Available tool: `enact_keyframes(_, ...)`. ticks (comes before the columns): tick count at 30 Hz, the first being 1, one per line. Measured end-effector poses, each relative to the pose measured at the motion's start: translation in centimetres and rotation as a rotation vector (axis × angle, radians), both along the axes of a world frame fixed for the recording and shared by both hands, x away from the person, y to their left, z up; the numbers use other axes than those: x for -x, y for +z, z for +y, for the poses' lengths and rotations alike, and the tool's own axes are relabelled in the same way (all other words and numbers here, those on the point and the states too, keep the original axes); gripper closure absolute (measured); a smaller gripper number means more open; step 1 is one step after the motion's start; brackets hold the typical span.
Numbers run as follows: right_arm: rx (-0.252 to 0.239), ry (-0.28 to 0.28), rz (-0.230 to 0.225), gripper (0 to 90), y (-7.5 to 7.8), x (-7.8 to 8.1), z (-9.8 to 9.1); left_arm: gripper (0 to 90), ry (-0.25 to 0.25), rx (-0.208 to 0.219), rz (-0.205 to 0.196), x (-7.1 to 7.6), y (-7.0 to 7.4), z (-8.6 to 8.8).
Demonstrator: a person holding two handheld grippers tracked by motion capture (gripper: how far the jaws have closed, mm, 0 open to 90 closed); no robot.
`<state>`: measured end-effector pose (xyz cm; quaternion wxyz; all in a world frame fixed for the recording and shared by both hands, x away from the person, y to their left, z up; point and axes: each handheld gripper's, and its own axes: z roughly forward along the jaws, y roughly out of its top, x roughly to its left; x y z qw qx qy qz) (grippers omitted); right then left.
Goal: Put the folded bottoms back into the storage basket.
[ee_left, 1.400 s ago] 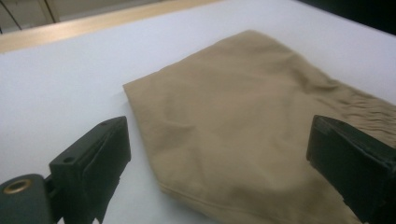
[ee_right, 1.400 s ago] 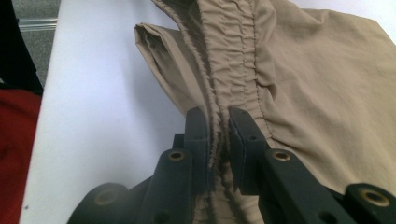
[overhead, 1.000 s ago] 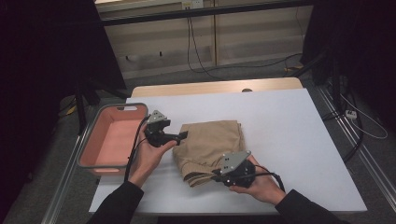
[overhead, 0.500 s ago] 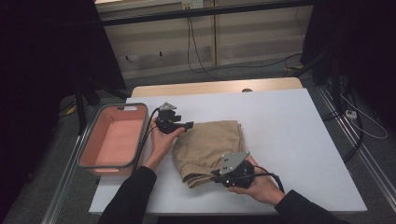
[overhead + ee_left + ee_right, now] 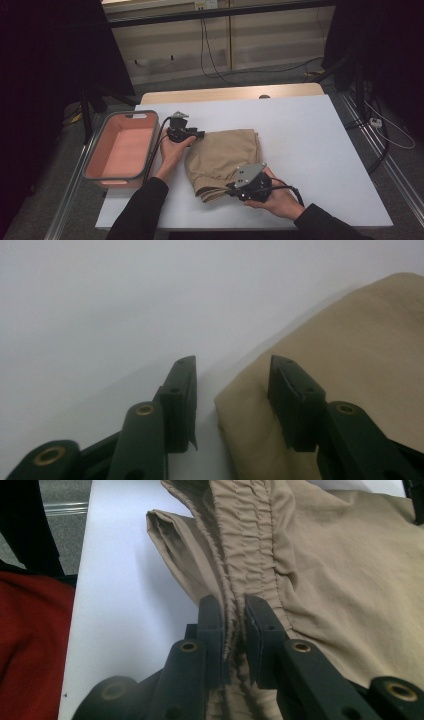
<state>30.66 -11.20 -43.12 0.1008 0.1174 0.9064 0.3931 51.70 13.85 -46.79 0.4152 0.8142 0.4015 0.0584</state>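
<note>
A pink bin (image 5: 121,150) stood at the table's (image 5: 320,150) left edge, just beyond the left gripper (image 5: 196,134) on its outer side, open-topped and seemingly waiting to take the work once it was folded.

The left gripper sat at the far left corner of the folded tan garment (image 5: 224,159). In the left gripper view its jaws had just been closing and stood partly apart, one on the bare table surface (image 5: 100,315) and the other above the cloth (image 5: 360,360), so that the folded edge lay between them. The pads did not yet look pressed onto the fabric. That straddling placement reads as a setup for pinching the corner, low enough to catch the whole stack of layers and not just the top one.

The garment lay flat directly ahead of both tools, bridging the space between them, near the middle of the table and clear of the bin.

On the right, the right gripper (image 5: 239,187) held the near edge of the garment. In the right gripper view its jaws (image 5: 232,625) were clamped on the gathered elastic waistband (image 5: 250,555), with the ruched seam running straight up out of the pinch. Gripping there probably made sense: the band is the thickest, firmest part, so it would anchor the cloth while the other corner was taken, and two held corners would let the piece be lifted without unfolding.
</note>
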Motion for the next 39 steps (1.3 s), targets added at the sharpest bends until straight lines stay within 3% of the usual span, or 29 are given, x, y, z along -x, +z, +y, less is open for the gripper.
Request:
enact_keyframes(5,0.004,0.000,-0.002,78.6,0.0,0.0,0.0,58.9,0.006,0.000,0.016,0.2,-0.1,-0.1)
enact_keyframes(11,0.009,0.004,-0.003,78.6,0.0,0.1,0.1,81.8,-0.048,0.030,0.082,0.4,-0.1,-0.3)
enact_keyframes(17,0.004,0.002,-0.002,78.6,0.0,0.1,0.0,84.3,-0.036,-0.013,0.033,1.0,0.3,-0.9)
enact_keyframes(22,-0.008,-0.005,-0.007,78.6,0.1,0.2,0.0,84.6,-0.036,0.034,0.020,1.1,1.2,-0.4)
enact_keyframes(29,-0.030,-0.014,-0.014,78.7,0.2,0.2,-0.1,84.6,-0.064,0.037,-0.019,1.3,2.2,-0.2)
enact_keyframes(39,-0.074,-0.020,-0.023,78.7,0.6,0.3,-0.2,84.8,-0.053,0.089,-0.055,1.6,3.4,0.2)
